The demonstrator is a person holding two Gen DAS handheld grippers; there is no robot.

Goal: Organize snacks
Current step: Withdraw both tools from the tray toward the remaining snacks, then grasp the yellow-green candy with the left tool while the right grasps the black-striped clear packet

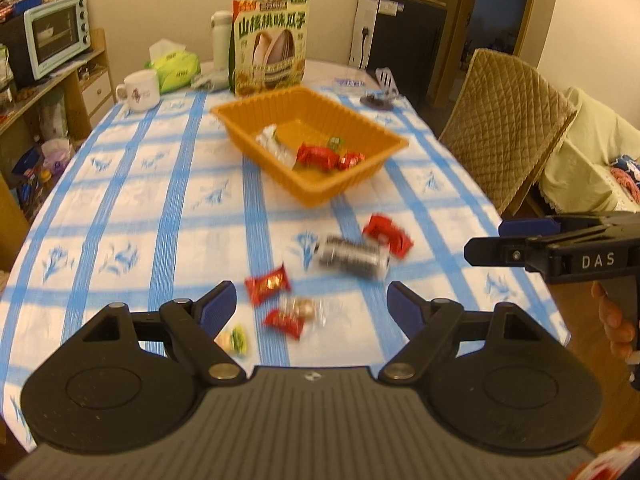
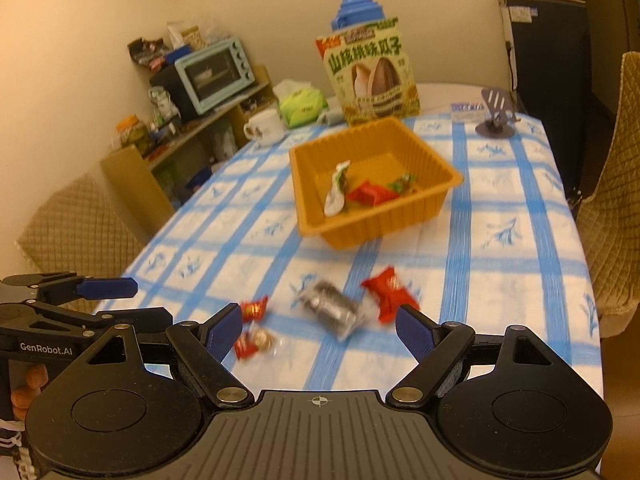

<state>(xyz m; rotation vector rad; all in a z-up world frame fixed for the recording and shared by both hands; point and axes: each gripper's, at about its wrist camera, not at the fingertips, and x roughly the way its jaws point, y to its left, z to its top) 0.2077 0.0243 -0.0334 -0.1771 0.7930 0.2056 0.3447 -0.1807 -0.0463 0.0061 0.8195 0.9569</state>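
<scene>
An orange basket [image 1: 384,162] [image 2: 308,184] stands mid-table with several wrapped snacks inside. Loose on the blue-checked cloth near me lie a red packet [image 1: 387,235] [image 2: 390,292], a dark clear-wrapped cookie pack [image 1: 352,256] [image 2: 330,308], a small red candy [image 1: 267,283] [image 2: 253,309], a clear-wrapped candy with a red one [image 1: 298,314] [image 2: 254,342], and a yellow-green candy [image 1: 236,339]. My left gripper [image 1: 310,306] hangs open above the candies, holding nothing. My right gripper [image 2: 318,330] is open too, empty, over the cookie pack.
A large sunflower-seed bag [image 1: 270,46] [image 2: 370,70], a mug [image 1: 138,90], a tissue pack [image 1: 176,68] and a small stand [image 2: 496,114] sit at the table's far end. Quilted chairs [image 1: 504,120] [image 2: 612,208] flank the table. A shelf with a toaster oven [image 2: 214,74] stands left.
</scene>
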